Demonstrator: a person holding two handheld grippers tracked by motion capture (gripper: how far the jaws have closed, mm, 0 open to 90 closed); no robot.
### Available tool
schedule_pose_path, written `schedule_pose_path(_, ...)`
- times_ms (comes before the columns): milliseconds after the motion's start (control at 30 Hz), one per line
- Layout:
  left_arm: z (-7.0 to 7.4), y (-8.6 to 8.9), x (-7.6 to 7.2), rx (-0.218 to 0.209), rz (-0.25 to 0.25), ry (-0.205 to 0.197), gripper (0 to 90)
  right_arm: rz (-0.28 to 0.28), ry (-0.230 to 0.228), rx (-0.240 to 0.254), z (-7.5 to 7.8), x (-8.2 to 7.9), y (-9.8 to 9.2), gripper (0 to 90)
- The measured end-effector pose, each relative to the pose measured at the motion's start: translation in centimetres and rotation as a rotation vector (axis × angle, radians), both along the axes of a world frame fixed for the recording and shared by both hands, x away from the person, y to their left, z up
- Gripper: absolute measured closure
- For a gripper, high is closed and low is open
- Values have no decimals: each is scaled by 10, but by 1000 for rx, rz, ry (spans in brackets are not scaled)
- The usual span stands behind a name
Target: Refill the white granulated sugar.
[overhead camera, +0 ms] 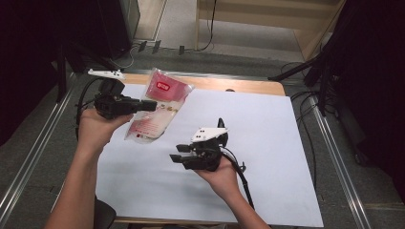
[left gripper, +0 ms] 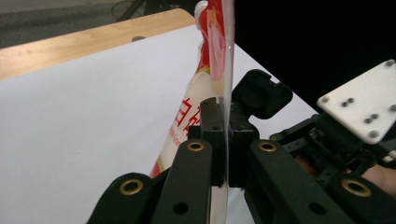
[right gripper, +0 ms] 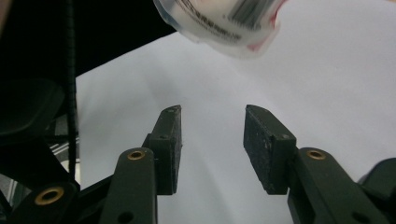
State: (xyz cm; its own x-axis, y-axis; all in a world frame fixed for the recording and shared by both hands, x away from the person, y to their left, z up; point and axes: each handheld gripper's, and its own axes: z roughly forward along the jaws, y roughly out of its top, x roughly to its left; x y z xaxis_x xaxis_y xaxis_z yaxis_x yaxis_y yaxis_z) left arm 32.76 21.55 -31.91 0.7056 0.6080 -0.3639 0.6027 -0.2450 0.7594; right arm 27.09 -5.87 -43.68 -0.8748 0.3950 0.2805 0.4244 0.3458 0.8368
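High view: the left gripper (overhead camera: pixel 152 105) pinches a glossy plastic pouch (overhead camera: pixel 157 107) by one side edge and holds it up above the table (overhead camera: pixel 239 143). The pouch is a flat, soft bag, red at the top end and clear to white lower down, with red print. Its long axis runs slantwise, the red end pointing away from the person and the pale end toward them. The fingers cross its edge about midway along. The right gripper (overhead camera: pixel 180 153) hangs below and to the right of the pouch, apart from it, fingers spread with nothing between them and pointing left. The table is covered by a smooth white sheet, with bare wood at its far edge.

Left gripper view: the pouch (left gripper: pixel 217 56) is seen edge-on, a thin stiff seam clamped between the matte black fingers (left gripper: pixel 211 126). It rises straight up from them and its top is cut off by the frame. The right gripper's black body and white plate sit just right of the fingers.

Right gripper view: the two rough black fingers (right gripper: pixel 169 140) stand apart over the white sheet. Beyond them the pouch's (right gripper: pixel 224 21) rounded pale end with a barcode hangs; the rest is cut off.
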Motion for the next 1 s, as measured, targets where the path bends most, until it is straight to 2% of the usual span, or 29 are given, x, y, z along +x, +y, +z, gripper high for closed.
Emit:
schedule_pose_path(133, -8, -1, 7, 2, 14, 7, 900, 11, -9, 18, 5, -3, -10, 575)
schedule_pose_path(233, -14, -2, 11, 2, 18, 8, 900, 23, -18, 5, 6, -6, -16, 569)
schedule_pose_path(367, -22, -2, 17, -6, 34, 9, 900, 33, 14, 17, 3, -7, -27, 563)
schedule_pose_path(467, -29, -2, 22, -12, 35, 17, 900, 29, 18, 28, 0, -8, -36, 563)
schedule_pose_path(667, -46, -9, 31, 11, 35, 31, 900, 15, -5, 9, -5, -17, -58, 563)
schedule_pose_path(733, -48, -10, 32, 0, 36, 34, 900, 7, 2, 4, -6, -18, -61, 563)
schedule_pose_path(900, -65, -15, 44, -21, 48, 53, 900, -15, 2, -21, -9, -21, -71, 564)
schedule_pose_path(1000, -72, -19, 51, -22, 42, 58, 900, -19, -1, -23, -10, -21, -72, 561)
